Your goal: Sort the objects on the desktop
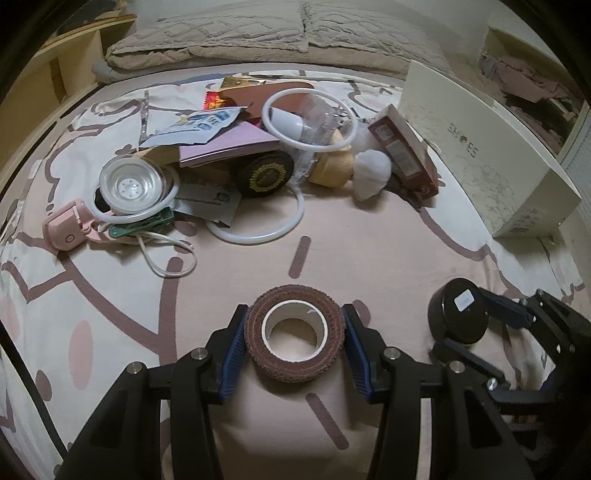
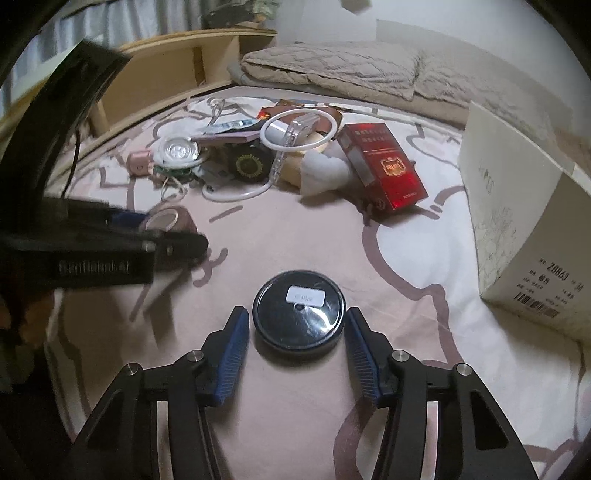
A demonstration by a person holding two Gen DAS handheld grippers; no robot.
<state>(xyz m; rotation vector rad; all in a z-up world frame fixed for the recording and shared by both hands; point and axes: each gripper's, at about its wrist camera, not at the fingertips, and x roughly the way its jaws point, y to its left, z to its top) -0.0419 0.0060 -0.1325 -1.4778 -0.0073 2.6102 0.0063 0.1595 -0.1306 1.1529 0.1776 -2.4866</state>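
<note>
My left gripper (image 1: 294, 338) is shut on a brown tape roll (image 1: 295, 334), its blue pads pressing both sides, just above the pink sheet. My right gripper (image 2: 298, 328) has its jaws around a round black tin (image 2: 298, 314) with a white label; the pads touch its sides. The tin and right gripper also show in the left wrist view (image 1: 458, 310) at lower right. The left gripper with the tape roll (image 2: 170, 221) shows at the left of the right wrist view. A pile of mixed objects (image 1: 236, 147) lies farther back on the bed.
The pile holds white rings (image 1: 258, 229), a clear lid (image 1: 131, 184), a pink device (image 1: 64, 229), a red carton (image 2: 384, 166), a purple booklet (image 1: 229, 146) and a black round box (image 1: 266, 175). A white shoebox (image 1: 487, 147) stands at right. Beige pillows (image 1: 258, 29) lie behind.
</note>
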